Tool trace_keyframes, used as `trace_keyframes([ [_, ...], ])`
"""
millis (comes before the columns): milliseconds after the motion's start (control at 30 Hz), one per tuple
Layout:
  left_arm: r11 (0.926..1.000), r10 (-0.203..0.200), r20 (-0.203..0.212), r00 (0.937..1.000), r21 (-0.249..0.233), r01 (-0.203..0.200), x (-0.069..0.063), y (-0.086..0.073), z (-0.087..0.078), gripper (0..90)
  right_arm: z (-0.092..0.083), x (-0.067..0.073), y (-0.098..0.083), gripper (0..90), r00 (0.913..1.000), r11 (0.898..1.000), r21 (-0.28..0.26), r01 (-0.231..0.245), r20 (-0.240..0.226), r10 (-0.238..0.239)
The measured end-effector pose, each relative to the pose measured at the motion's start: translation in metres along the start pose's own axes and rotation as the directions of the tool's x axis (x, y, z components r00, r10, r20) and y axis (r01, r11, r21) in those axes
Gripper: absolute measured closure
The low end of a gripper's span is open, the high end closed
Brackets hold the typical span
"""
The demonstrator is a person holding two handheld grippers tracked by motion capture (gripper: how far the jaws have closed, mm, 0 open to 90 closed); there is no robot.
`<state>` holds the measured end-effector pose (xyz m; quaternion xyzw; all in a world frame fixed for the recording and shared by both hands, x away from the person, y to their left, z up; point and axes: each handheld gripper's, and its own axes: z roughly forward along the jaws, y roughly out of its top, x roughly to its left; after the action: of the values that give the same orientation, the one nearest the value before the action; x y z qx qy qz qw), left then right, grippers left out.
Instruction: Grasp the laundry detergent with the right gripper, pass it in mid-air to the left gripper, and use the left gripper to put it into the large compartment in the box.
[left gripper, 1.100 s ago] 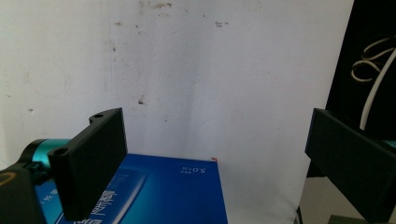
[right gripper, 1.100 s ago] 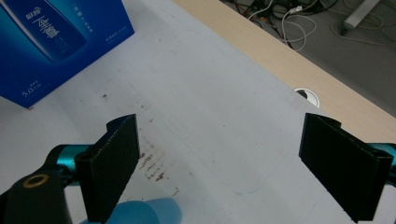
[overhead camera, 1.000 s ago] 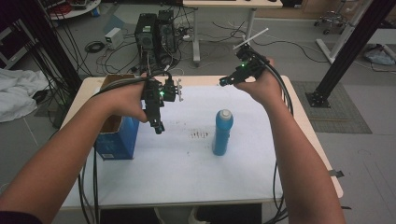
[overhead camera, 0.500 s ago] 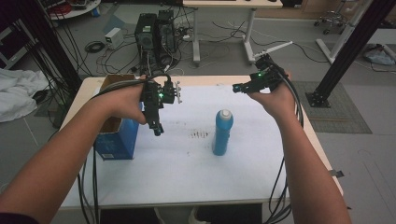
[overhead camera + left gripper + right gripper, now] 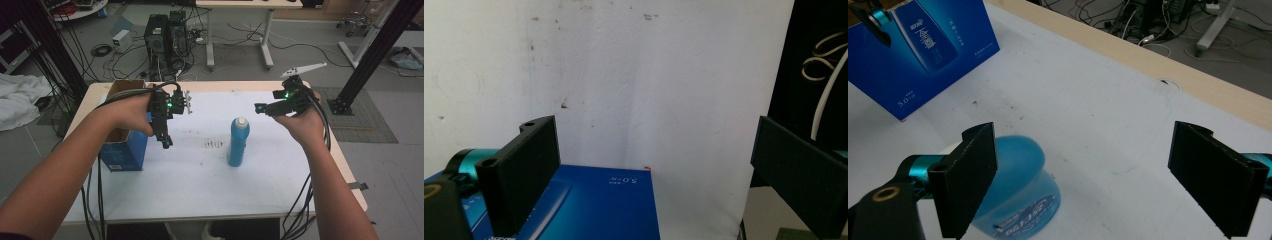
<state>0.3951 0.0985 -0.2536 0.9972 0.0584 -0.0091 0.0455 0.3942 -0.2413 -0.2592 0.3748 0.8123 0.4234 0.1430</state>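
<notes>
Blue bottle (image 5: 238, 142) upright near the middle of the tabletop (image 5: 210, 200), a little toward the right edge, white cap up. Blue box (image 5: 121, 145) upright near the left edge, top flaps open.

Right gripper (image 5: 260, 108) held above the tabletop, just beyond and to the right of the bottle, jaws spread wide and empty. Through the right gripper view: bottle (image 5: 1013, 185) low and off toward the left jaw, not centred in the gap. Left gripper (image 5: 166, 141) hovering beside the box on its right, pointing down, jaws likewise released, nothing between them; box face (image 5: 589, 205) visible below it in the left gripper view.

Likely step in hand: bringing the right gripper onto the bottle for a grasp, probably for the open box.

For a clean grasp: shift toward the bottle until the body sits midway between the two jaws, then lower. Keep the jaws fully apart until both flat pads flank the round body. Aim for the body below the cap, not the cap itself, since a tall narrow bottle tips easily from a push high up. Square the pads to the bottle's sides so the curved surface does not squirt out. Close slowly, avoiding a nudge from one jaw before the other. Keep the left gripper off the box flaps and clear of the path.
</notes>
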Motion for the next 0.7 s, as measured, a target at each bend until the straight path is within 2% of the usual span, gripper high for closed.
trace_keyframes([
  [33, 1.0, 0.001, -0.001, 1.0, 0.004, -0.001, 0.0, 0.0, 0.0, 5.6, -0.006, 0.003, -0.01, 11.6, 1.0, 1.0, -0.013, 0.003, 0.001, -0.003],
  [300, 1.0, -0.001, 0.002, 1.0, 0.009, 0.001, -0.001, 0.0, 0.001, 5.6, -0.017, 0.015, -0.033, 11.6, 0.9997, 1.0, -0.017, 0.023, -0.01, -0.023],
  [700, 0.9999, -0.004, 0.005, 1.0, 0.013, 0.004, 0.0, 0.002, 0.005, 5.6, -0.015, 0.031, -0.067, 11.6, 0.9987, 0.999, 0.022, 0.042, -0.029, -0.041],
])
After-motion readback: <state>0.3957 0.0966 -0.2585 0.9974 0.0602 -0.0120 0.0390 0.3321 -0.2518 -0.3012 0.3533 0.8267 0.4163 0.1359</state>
